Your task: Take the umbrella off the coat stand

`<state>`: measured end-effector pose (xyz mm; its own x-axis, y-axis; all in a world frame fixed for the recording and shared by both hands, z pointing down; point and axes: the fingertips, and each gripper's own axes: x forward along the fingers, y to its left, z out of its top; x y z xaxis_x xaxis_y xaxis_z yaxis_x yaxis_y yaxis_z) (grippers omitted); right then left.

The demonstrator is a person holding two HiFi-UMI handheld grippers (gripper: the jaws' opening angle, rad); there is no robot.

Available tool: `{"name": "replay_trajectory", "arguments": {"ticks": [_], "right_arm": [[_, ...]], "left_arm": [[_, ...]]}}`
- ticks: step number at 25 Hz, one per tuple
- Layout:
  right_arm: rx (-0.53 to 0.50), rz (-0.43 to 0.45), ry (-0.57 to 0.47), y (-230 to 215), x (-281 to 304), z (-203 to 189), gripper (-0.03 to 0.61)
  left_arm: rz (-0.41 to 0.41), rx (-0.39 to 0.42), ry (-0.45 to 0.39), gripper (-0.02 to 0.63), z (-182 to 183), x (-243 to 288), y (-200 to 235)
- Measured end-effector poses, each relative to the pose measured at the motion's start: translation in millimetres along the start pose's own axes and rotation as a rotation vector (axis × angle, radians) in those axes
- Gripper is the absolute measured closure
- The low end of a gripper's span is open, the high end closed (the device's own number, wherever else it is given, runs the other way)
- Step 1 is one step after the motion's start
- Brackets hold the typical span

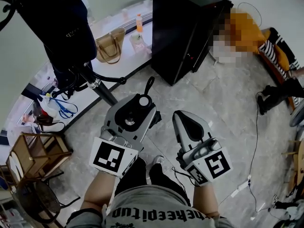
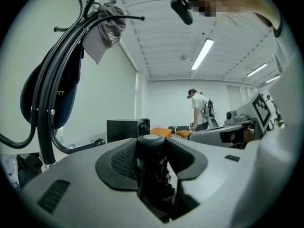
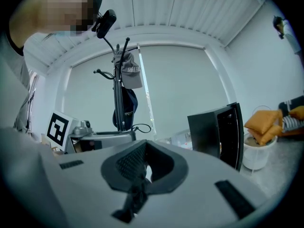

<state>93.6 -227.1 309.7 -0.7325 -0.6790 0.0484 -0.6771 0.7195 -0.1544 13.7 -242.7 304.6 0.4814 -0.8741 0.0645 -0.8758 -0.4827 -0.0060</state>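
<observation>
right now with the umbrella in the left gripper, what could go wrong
1. The left gripper is closed on the umbrella just below its cap, so a jerk might let it slip.
2. The umbrella's strap sticks out close to the coat stand. It could snag and tug the stand, which carries a dark bag.
3. A cable lies on the floor at the right and could trip the person.

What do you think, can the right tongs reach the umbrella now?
Probably yes. The umbrella is gripped in the left tongs, just beside the shut right tongs, with nothing between them; they would need opening first.
</observation>
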Motion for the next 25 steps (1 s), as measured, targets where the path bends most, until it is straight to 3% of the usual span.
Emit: {"name": "replay_trajectory", "arguments": {"ticks": [25], "right_arm": [[-0.081, -0.171, -0.051, -4, -20, 33, 0.568]], "left_arm": [[-0.161, 0.012, -0.080, 0.420, 36, 1, -20]]}}
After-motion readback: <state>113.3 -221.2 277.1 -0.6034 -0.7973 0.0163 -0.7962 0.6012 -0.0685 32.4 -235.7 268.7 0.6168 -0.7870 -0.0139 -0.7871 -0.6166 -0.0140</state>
